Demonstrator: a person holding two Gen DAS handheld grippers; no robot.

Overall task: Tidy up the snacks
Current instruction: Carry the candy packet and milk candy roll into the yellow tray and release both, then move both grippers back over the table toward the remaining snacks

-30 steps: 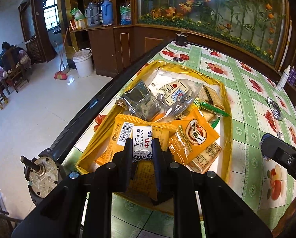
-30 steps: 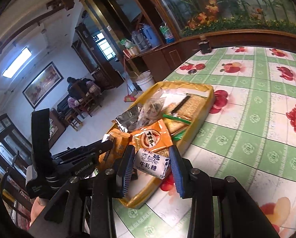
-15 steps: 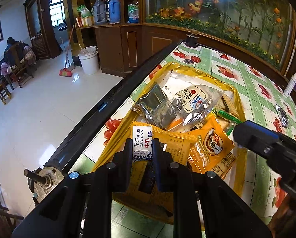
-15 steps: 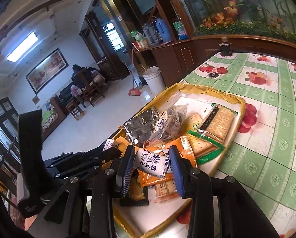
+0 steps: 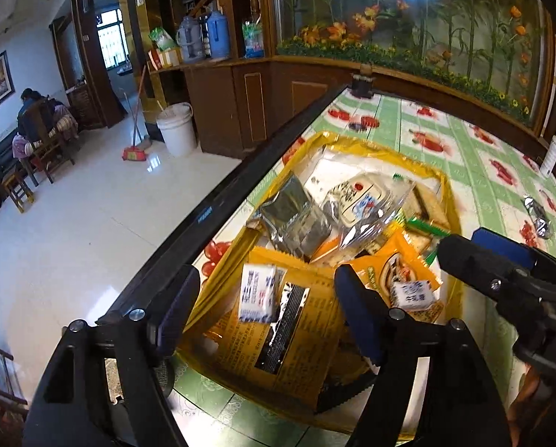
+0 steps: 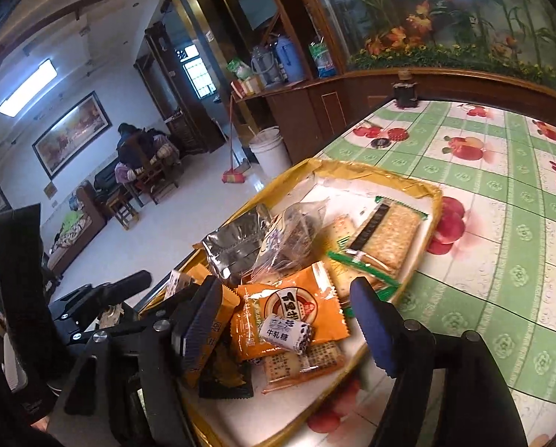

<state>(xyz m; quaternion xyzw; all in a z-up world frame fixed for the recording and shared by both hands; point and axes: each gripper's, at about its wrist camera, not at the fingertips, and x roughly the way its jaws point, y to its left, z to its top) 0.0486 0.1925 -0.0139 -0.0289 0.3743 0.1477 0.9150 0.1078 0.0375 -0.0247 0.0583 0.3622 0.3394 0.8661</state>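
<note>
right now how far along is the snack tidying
Done: the yellow tray already holds a pile of packets. In hand: nothing; both jaws are opening, and two white candies lie loose on the packets. Left: a silver wrapper sits out on the tablecloth.

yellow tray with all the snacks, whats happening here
A person holds a two-finger gripper in each hand over the yellow tray of packaged snacks. Both are opening: the left gripper has a small white-and-blue wrapped candy lying free between its fingers on a large orange packet, and the right gripper has a similar white candy loose on an orange biscuit pouch.
</note>
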